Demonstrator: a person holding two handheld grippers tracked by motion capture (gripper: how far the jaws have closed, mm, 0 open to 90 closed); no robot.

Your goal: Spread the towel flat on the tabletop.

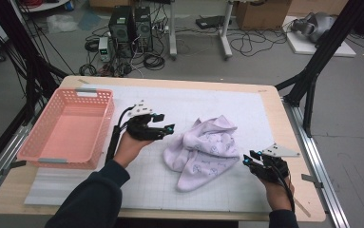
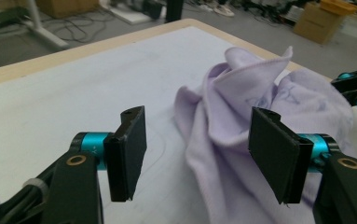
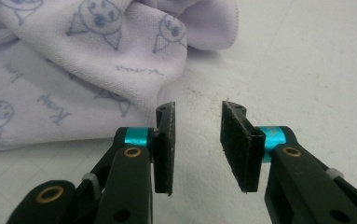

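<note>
1. A crumpled lilac towel is seen lying on the white mat of the tabletop, right of centre, with a pink basket well apart at the left.
2. The left tool is held above the mat just left of the towel; its jaws are apart and nothing is clamped between them. In the left gripper view the towel is seen ahead and to the right, partly behind the right-hand jaw.
3. The right tool is held at the towel's lower right edge; its jaws are parted by a modest gap, with bare mat between them and no cloth gripped. In the right gripper view the towel's hem lies just beside the left-hand jaw, up and to the left.
4. The relation judged to matter: the towel lies between the two tools, its long axis running from upper right to lower left in the high view. The right tool is judged the nearer, almost at the hem; the left is near but apart.
5. Whether the right tool's jaw touches the hem cannot be told.
6. The towel's corners are folded under and cannot be picked out; its underside is hidden. The basket's inside looks empty, though its near wall hides part of the floor.
</note>
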